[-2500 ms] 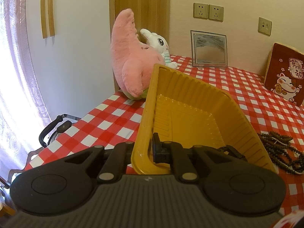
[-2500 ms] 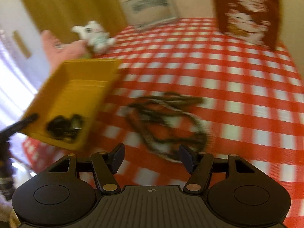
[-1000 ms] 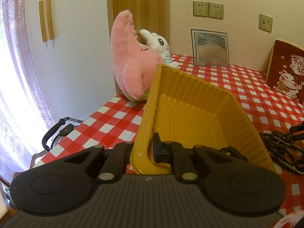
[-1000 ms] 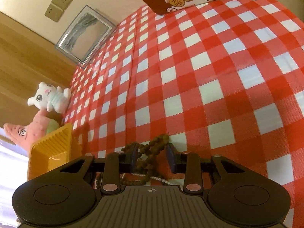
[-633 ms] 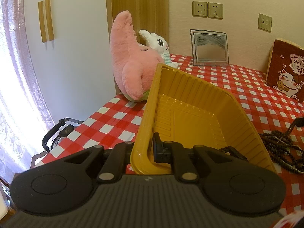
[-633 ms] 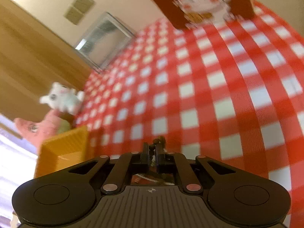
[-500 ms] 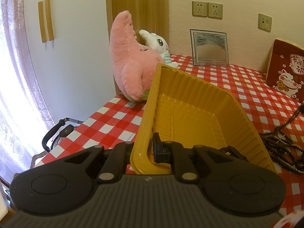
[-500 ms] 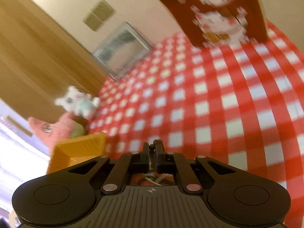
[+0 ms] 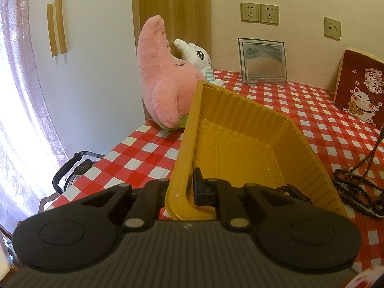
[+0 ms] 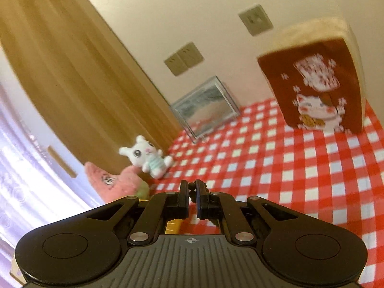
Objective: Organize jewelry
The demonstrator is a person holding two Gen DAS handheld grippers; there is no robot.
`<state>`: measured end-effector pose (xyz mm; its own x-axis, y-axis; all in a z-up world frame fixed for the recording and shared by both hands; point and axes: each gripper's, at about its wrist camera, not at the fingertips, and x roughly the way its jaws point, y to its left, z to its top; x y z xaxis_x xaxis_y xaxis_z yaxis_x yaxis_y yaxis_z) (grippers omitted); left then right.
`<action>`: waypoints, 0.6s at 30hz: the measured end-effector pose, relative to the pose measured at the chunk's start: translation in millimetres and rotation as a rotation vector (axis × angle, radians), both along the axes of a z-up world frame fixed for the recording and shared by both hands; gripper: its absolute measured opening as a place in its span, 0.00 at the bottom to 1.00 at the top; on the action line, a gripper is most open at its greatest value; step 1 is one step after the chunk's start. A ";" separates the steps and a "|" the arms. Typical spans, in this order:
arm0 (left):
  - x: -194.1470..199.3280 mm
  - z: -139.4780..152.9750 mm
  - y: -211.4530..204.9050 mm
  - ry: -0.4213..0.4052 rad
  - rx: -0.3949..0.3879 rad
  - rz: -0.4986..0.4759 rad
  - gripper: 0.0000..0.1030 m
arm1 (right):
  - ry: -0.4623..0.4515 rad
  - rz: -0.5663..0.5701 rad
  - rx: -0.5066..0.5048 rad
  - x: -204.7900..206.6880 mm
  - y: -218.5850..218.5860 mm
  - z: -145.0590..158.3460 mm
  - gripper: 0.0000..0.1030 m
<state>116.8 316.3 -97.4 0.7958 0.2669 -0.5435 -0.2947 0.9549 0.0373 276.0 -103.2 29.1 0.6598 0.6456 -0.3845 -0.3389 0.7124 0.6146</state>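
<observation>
My left gripper is shut on the near wall of a yellow plastic tray and holds it tilted above the red checked tablecloth. A dark piece of jewelry lies in the tray's low near corner. Dark bead necklaces lie on the cloth right of the tray, and one strand rises taut up to the right. My right gripper is shut on dark beads of that necklace, raised above the table. A sliver of the tray shows under its fingers.
A pink plush and a white plush stand behind the tray. A framed picture leans on the back wall. A red lucky-cat cushion stands at the back right. The table's left edge drops off by a black handle.
My right gripper has closed on the bead necklace and lifted up, drawing one strand taut off the cloth. My left gripper still holds the tilted tray in the same place.
</observation>
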 end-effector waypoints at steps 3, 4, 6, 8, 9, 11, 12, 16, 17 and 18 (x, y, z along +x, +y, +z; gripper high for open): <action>0.1 0.4 -0.1 -0.002 0.002 -0.005 0.09 | -0.035 0.020 0.001 -10.1 -1.7 16.2 0.05; 0.5 1.0 0.0 -0.002 0.002 -0.006 0.09 | -0.044 0.025 0.001 -13.2 -2.4 20.6 0.05; 0.2 1.6 0.1 -0.004 0.001 -0.008 0.09 | -0.058 0.031 0.001 -18.3 -2.6 28.9 0.05; 0.4 2.3 0.1 -0.006 0.002 -0.011 0.09 | -0.070 0.033 0.001 -23.1 -3.7 36.4 0.05; 0.4 2.5 0.2 -0.006 0.002 -0.013 0.09 | -0.075 0.032 0.001 -25.4 -4.4 40.3 0.05; 0.3 2.8 0.4 -0.006 0.003 -0.015 0.09 | -0.082 0.032 -0.002 -28.7 -5.4 46.0 0.05; 0.3 3.0 0.6 -0.006 0.003 -0.017 0.09 | -0.081 0.033 -0.005 -30.3 -5.6 48.7 0.05; 0.5 3.4 0.5 -0.009 0.003 -0.023 0.08 | -0.086 0.040 -0.019 -36.4 -3.8 57.8 0.05; 0.5 3.4 0.6 -0.009 0.003 -0.023 0.08 | -0.087 0.045 -0.020 -37.9 -3.7 59.4 0.05; 0.4 3.4 0.6 -0.009 0.002 -0.023 0.08 | -0.087 0.049 -0.020 -39.2 -2.7 60.9 0.05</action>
<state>117.2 316.9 -93.9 0.8067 0.2496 -0.5357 -0.2729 0.9613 0.0369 236.7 -105.9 90.1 0.6590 0.6707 -0.3404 -0.4252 0.7056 0.5669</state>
